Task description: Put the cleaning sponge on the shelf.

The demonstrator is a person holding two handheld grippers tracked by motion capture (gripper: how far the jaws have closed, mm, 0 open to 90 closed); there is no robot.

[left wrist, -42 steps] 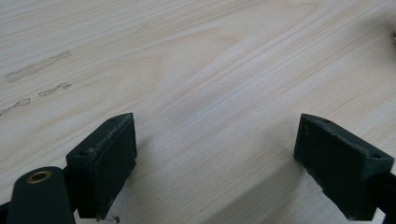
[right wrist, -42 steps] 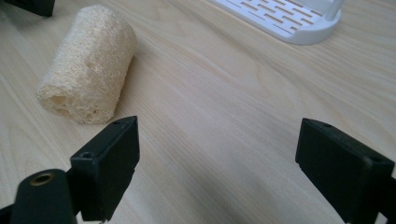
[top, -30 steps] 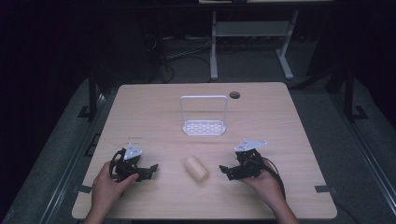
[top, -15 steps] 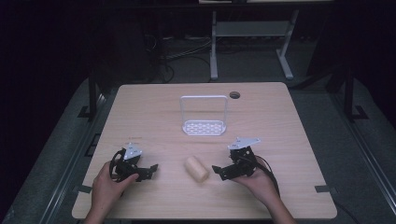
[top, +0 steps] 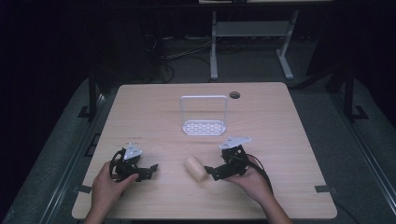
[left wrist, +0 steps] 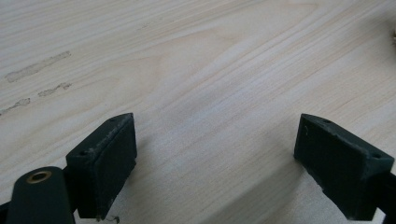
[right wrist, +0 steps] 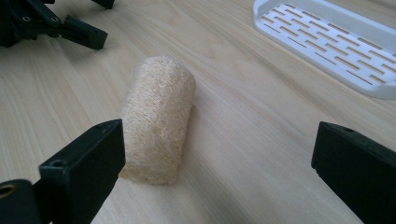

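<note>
A pale tan loofah roll lies on the wooden table near the front middle. My right gripper is open just right of it and points at it; its jaws have just been opening. In the right gripper view the loofah lies just ahead of the right gripper, its near end by the left-hand jaw, with no pad pressing on it. My left gripper rests at the front left, open. In its own view the left gripper has only bare wood between the jaws.
A white wire rack with a slotted base and an upright frame stands at the table's middle, behind the loofah. The rack's base and the left gripper show in the right gripper view. A round cable hole lies near the far edge.
My right gripper has moved left toward the loofah, its tips now nearly at the roll. The left hand and the loofah have stayed put.
</note>
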